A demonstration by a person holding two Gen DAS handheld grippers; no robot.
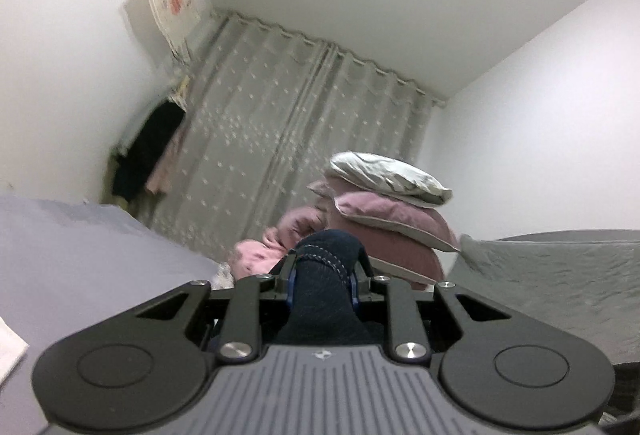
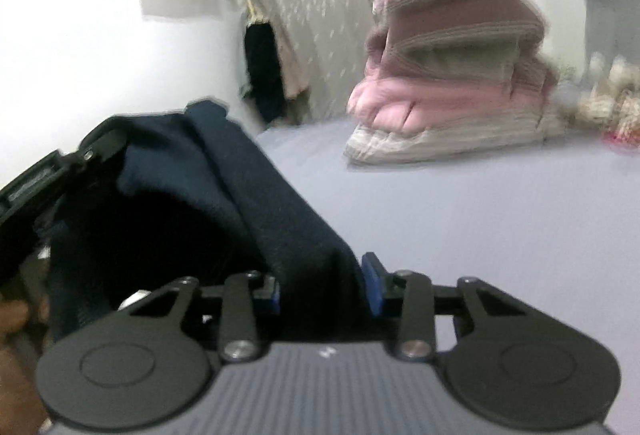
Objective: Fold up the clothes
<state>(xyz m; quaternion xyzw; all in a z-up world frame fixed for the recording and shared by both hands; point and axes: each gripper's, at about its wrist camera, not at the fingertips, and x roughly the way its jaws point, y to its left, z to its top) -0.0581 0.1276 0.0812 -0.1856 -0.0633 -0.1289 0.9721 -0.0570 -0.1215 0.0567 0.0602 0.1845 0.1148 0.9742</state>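
No finished fold can be seen; the dark navy garment (image 1: 324,275) is held up off the bed (image 1: 92,247), so the folding is judged to be at an early stage, with laying out and creasing left to do. In the left wrist view, the left tool (image 1: 322,277) is clenched on a bunched part of the garment, at 6 o'clock of the frame, with stacked pink bedding (image 1: 384,231) behind at 3 o'clock. In the right wrist view, the right tool (image 2: 326,293) is seen grasping another band of the same cloth, which runs up toward 10 o'clock.
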